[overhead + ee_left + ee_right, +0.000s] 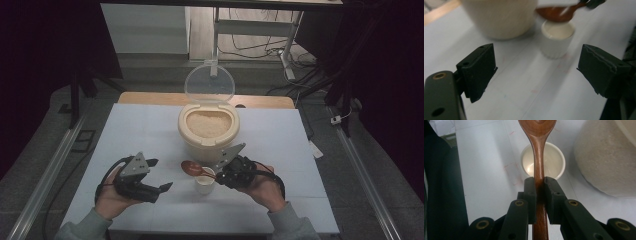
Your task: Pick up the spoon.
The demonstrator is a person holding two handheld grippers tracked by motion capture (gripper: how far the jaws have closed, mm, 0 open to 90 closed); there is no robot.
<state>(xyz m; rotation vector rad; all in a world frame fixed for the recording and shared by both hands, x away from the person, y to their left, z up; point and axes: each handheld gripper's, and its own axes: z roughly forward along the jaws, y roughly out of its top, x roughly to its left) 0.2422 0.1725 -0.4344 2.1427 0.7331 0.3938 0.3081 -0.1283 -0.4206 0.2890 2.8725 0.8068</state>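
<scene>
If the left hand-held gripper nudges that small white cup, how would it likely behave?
The small white cup looks empty and thin-walled, so probably light and easily slid on the smooth table. It looks about as tall as wide, so a high push might tip it.

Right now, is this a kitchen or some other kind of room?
Probably a lab or recording room, not a kitchen: the rice container sits on a plain white table, with metal rails alongside and loose cables on the floor behind.

Glossy brown wooden spoon, smooth glazed white cup, matt cream plastic rice container.
</scene>
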